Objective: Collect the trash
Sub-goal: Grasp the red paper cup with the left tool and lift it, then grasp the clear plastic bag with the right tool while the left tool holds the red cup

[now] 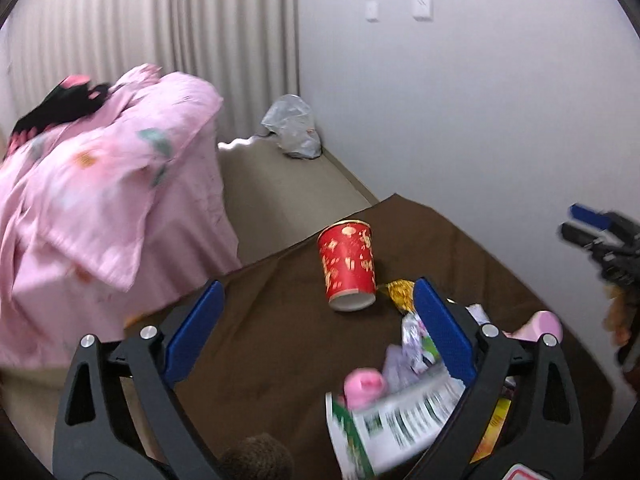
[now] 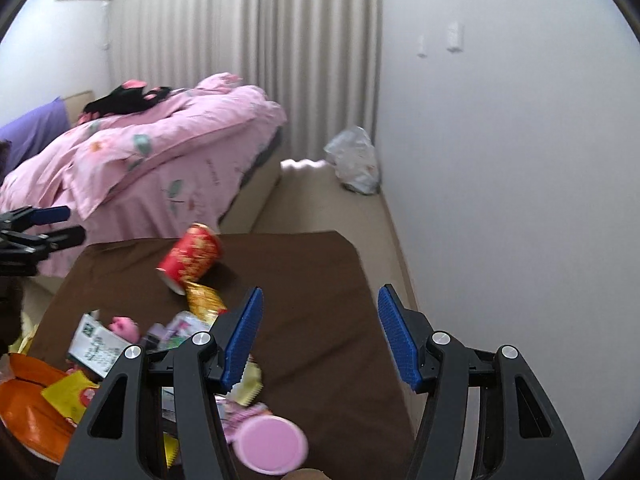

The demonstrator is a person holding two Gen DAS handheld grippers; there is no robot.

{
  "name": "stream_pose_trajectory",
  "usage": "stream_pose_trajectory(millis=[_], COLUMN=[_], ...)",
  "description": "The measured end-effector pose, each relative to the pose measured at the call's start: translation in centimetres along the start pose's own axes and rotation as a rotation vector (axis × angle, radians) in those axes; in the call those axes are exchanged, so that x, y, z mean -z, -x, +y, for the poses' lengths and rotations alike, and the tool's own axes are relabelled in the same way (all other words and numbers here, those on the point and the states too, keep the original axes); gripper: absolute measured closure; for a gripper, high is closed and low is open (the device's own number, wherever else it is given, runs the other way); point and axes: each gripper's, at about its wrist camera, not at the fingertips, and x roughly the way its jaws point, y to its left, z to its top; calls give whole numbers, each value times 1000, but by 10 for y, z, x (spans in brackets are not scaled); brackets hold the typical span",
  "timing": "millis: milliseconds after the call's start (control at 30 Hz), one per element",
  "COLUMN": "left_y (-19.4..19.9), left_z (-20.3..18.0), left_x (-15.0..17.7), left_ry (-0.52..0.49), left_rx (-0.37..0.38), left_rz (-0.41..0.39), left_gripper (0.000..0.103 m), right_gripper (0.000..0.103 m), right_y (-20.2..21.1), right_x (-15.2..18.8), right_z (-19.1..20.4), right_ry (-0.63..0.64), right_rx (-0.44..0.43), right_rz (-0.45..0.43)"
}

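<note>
A red paper cup (image 1: 347,265) with gold print stands upside down and tilted on the brown table (image 1: 280,340); it also shows in the right wrist view (image 2: 191,257). A gold wrapper (image 1: 400,292) lies beside it. Several wrappers, a white-green carton (image 1: 394,420) and a small pink bottle (image 1: 362,388) are piled at the table's near right. My left gripper (image 1: 320,320) is open and empty above the table, short of the cup. My right gripper (image 2: 320,336) is open and empty over the brown table (image 2: 320,272), right of the pile (image 2: 120,344).
A bed with a pink quilt (image 2: 152,152) stands left of the table. A grey plastic bag (image 2: 354,160) lies on the floor in the far corner by the curtain. A white wall (image 2: 500,160) runs along the right. An orange bag (image 2: 28,412) sits near left.
</note>
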Motion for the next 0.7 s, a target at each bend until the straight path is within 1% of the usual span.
stream_pose_trajectory(millis=[100, 167, 267, 367, 467, 600, 633, 700], left_y=[-34, -59, -94, -134, -155, -178, -183, -186], left_z=[-10, -11, -8, -4, 0, -6, -11, -19], left_x=[-11, -19, -27, -30, -35, -35, -33, -29], left_ry=[-40, -42, -8, 41, 98, 79, 63, 45], left_rx=[31, 59, 101, 111, 110, 128, 124, 120], left_rz=[45, 87, 162, 226, 247, 325, 345, 369], left_gripper=[12, 12, 12, 13, 17, 30, 37, 45], right_gripper=[46, 46, 46, 46, 46, 46, 46, 46], right_y=[-4, -9, -20, -26, -36, -42, -41, -41], right_x=[10, 16, 25, 34, 40, 45, 46, 48], right_z=[-18, -27, -30, -30, -29, -28, -29, -29], right_ry=[-29, -38, -42, -24, -20, -19, -20, -26], right_rx=[24, 39, 42, 58, 50, 38, 38, 31], right_rz=[19, 32, 57, 65, 83, 91, 89, 91])
